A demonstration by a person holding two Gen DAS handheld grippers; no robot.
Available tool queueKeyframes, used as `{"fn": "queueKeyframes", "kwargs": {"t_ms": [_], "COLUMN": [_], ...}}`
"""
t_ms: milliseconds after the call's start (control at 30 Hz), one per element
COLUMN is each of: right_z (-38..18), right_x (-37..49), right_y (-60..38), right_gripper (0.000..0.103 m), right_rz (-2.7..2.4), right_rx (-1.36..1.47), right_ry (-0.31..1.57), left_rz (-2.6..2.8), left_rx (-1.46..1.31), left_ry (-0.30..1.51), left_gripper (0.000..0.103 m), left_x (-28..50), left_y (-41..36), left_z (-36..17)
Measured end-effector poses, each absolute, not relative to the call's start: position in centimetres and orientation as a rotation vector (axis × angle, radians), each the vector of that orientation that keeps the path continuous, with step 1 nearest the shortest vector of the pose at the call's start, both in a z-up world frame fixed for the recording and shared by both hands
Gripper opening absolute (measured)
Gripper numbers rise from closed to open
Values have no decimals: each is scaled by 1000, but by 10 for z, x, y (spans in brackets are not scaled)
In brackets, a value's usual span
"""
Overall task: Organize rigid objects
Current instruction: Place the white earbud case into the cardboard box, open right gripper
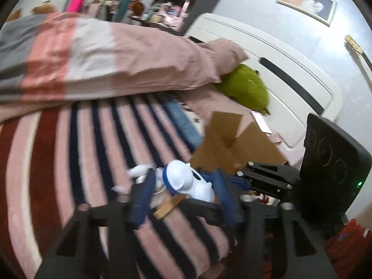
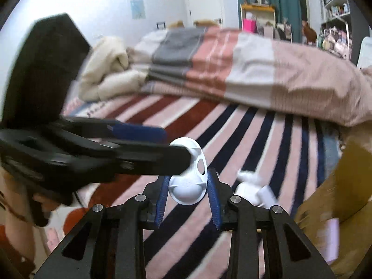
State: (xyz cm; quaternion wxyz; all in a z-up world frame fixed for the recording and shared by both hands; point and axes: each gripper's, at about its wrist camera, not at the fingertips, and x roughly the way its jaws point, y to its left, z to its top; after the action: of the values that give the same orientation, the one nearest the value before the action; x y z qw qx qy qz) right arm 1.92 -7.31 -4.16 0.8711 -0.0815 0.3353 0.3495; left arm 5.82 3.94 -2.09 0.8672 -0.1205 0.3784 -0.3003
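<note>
Toy (image 2: pixel 188 186) white plastic, held above striped bed (image 2: pixel 255 139) near box (image 2: pixel 337 186) | right gripper (image 2: pixel 188 194) pinches its base | left gripper (image 1: pixel 183 186) clamps the other end, likely steadying it for boxing | loose white pieces (image 2: pixel 255 188) lie on bed beside box

White plastic figure (image 1: pixel 183 181), blue-banded, above striped bedspread (image 1: pixel 69 151)

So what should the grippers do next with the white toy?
Probably carry the white toy sideways to the cardboard box. Both the left gripper and right gripper are shut on it above the striped blanket, and the box stands open close by.
</note>
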Motion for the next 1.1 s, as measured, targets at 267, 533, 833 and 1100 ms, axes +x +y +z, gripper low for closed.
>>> {"fn": "queueKeyframes", "kwargs": {"t_ms": [267,533,833,1100], "right_z": [-13,-22,-44,-33], "right_x": [47,89,104,80], "right_y": [-155,-222,-233,-215], "right_gripper": [27,28,36,75], "right_rz": [609,479,421,489], "right_rx": [-142,-137,-214,-230], "right_ry": [706,921,1062,994], "left_rz": [-733,-778,-727,-634], "left_rx": [-149,-43,21,4], "left_ry": [841,1023,1048,936], "left_gripper": [26,26,64,73], "left_x": [106,148,148,118], "left_y": [-61,-144,-160,-98], "left_z": [0,-18,-21,11]}}
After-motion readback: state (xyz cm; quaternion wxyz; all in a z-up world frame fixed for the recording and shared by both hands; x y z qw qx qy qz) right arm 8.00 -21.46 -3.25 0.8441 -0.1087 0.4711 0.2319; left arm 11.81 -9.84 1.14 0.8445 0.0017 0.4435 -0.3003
